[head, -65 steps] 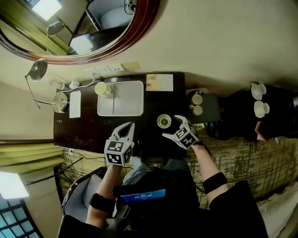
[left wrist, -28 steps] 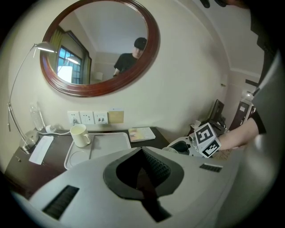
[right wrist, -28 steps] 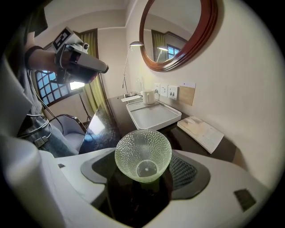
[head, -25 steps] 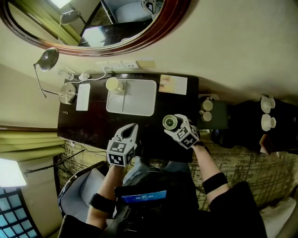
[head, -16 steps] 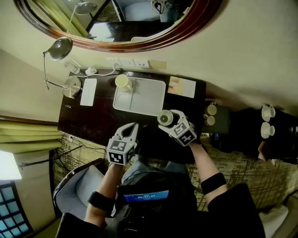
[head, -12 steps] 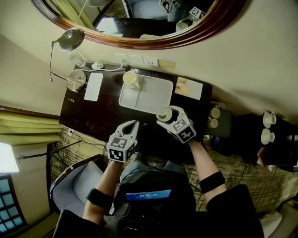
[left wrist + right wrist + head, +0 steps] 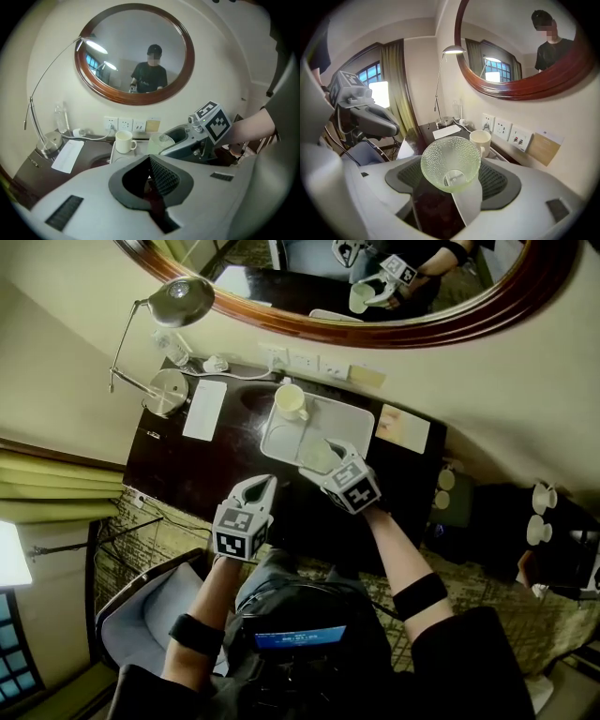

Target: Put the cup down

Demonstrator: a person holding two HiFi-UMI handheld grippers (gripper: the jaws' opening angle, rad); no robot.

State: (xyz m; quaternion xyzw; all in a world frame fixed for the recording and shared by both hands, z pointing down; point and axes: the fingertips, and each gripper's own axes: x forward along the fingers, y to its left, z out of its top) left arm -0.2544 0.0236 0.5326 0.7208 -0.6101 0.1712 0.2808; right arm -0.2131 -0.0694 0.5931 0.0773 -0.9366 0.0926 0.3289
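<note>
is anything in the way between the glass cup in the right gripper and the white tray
Nothing visible is. The right gripper holds the green glass cup over the near edge of the white tray. The white mug stands at the tray's far corner, apart from the cup, and nothing else shows on the tray.

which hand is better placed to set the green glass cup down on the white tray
Right. The right tool grips the green glass cup and is at the white tray's near edge. The left tool is shut, empty, and sits back from the tray.
</note>
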